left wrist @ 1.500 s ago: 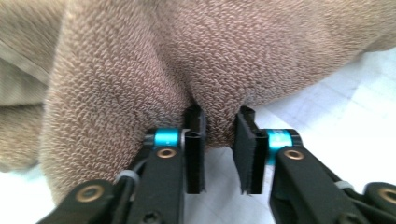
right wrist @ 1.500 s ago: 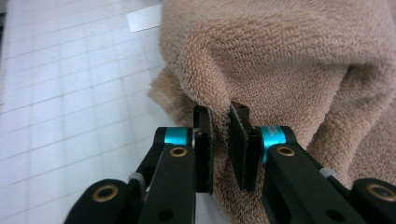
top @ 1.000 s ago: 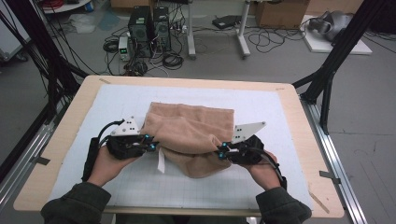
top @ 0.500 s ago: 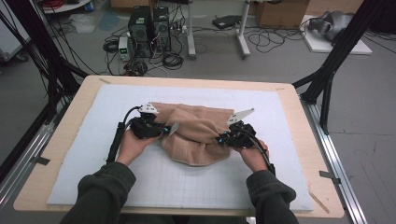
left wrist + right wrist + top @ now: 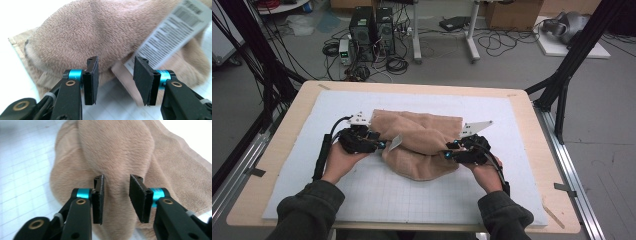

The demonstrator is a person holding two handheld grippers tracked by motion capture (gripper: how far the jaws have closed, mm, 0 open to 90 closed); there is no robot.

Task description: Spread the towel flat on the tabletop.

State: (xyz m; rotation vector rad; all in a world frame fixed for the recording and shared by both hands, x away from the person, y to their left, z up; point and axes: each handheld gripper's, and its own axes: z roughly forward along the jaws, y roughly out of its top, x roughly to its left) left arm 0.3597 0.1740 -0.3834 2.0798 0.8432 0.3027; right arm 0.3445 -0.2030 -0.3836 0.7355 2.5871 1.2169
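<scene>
Lying bunched near the middle of the tabletop (image 5: 277,150), slightly toward its far edge, the tan towel (image 5: 422,142) rests on a white gridded mat (image 5: 412,195), with a rounded fold hanging toward the near edge. A white printed label (image 5: 170,37) is stitched to the towel's left side. The left tool (image 5: 382,145) sits at the towel's left edge; in the left gripper view its 2 black jaws stand apart, with the label and a strip of hem behind the gap and nothing pinched between the pads. The right tool (image 5: 447,155) is at the towel's right side; in the right gripper view its jaws are also apart, straddling a raised ridge of the plush cloth without squeezing it. Both hands hold the tools from the near edge, sleeves in dark green. Beyond the far edge, computer towers (image 5: 372,25) and cables lie on the floor.
</scene>
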